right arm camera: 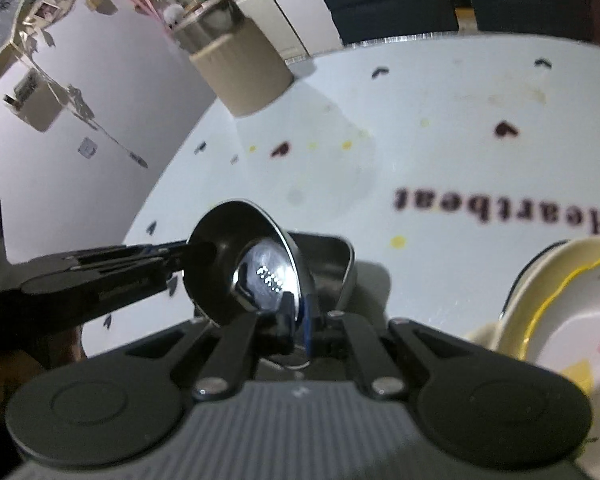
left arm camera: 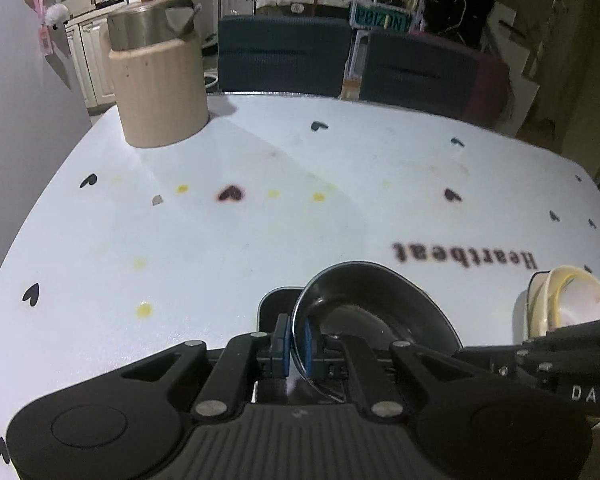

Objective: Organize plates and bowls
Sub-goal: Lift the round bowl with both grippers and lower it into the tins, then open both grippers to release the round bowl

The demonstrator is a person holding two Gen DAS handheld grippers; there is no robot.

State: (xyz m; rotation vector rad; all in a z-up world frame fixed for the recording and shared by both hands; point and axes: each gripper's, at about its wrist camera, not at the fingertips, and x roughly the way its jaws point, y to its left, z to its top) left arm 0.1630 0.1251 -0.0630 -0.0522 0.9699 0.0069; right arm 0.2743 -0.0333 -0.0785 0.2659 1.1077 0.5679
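A white table (left arm camera: 260,208) printed with small dark hearts and the word "Heartbeat" fills both views, with a pale wall on its left side and two dark blue chairs (left arm camera: 284,56) beyond its far edge. At the far left corner of the table stands a beige ribbed canister (left arm camera: 160,92) with a metal pot (left arm camera: 152,20) set into its top. Nearer the cameras, left of the table's middle, the left gripper (left arm camera: 296,346) has its blue pads clamped tight on the rim of a black bowl (left arm camera: 372,312), the rim passing straight between them; the bowl is tilted up on edge, its hollow facing right in the left wrist view. The right wrist view shows the same black bowl (right arm camera: 236,264) with a glossy reflection inside, and the right gripper (right arm camera: 298,330) pinched shut on a thin dark rim close to its lens; whether that rim belongs to this bowl or to a second one nested with it cannot be told. Directly behind the bowl a black rounded-square dish (right arm camera: 328,256) rests on the table. At the far right a stack of cream plates (right arm camera: 564,320) with a yellow rim line and a small floral print lies near the table's edge, well apart from the black bowl.
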